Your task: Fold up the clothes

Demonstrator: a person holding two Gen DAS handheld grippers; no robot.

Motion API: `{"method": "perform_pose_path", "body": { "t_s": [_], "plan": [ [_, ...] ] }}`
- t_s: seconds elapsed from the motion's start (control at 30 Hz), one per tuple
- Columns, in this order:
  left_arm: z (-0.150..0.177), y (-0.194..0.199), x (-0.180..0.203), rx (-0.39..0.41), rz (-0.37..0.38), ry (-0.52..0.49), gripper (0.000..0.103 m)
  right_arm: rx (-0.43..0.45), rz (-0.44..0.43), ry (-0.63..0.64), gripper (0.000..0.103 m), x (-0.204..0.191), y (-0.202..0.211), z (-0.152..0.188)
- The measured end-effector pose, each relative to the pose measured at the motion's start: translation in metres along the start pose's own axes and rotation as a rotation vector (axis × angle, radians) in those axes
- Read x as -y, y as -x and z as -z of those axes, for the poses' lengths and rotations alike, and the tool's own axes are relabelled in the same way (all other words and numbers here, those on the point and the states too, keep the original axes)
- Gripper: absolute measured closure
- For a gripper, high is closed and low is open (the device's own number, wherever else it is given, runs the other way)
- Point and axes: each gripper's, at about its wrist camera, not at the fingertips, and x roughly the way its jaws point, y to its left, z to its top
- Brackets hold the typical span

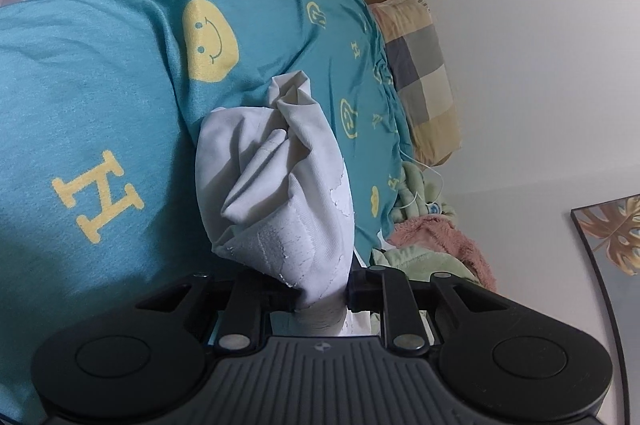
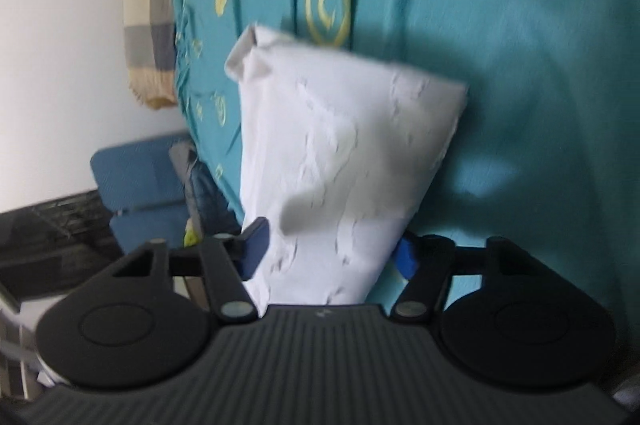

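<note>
A white garment with a cracked print (image 1: 280, 185) hangs bunched over the teal bed cover (image 1: 100, 85). My left gripper (image 1: 320, 295) is shut on its near end, the cloth pinched between the black fingers. In the right wrist view the same white garment (image 2: 340, 153) spreads out in a fan from my right gripper (image 2: 328, 257), which is shut on its near end between blue-padded fingers (image 2: 256, 245). The view is blurred. The far corners of the garment hang free above the teal bed cover (image 2: 520, 105).
A checked pillow (image 1: 424, 73) and a heap of green and pink clothes (image 1: 432, 233) lie at the bed's wall side. A framed leaf picture (image 1: 612, 237) hangs on the wall. A blue chair (image 2: 136, 185) with clothes stands beside the bed.
</note>
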Motion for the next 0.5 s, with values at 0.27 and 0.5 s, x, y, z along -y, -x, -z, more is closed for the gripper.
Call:
{"method": "perform_pose_path", "body": {
  "t_s": [0.27,0.5],
  "plan": [
    [0.002,0.01,0.0,-0.05,-0.043,0.013,0.082,0.083,-0.006,0.129,0.085,-0.017,0.021,0.01],
    [0.006,0.017,0.067,-0.076,-0.052,-0.019,0.082,0.11,-0.075,0.153,0.086,-0.053,0.067,-0.001]
  ]
}}
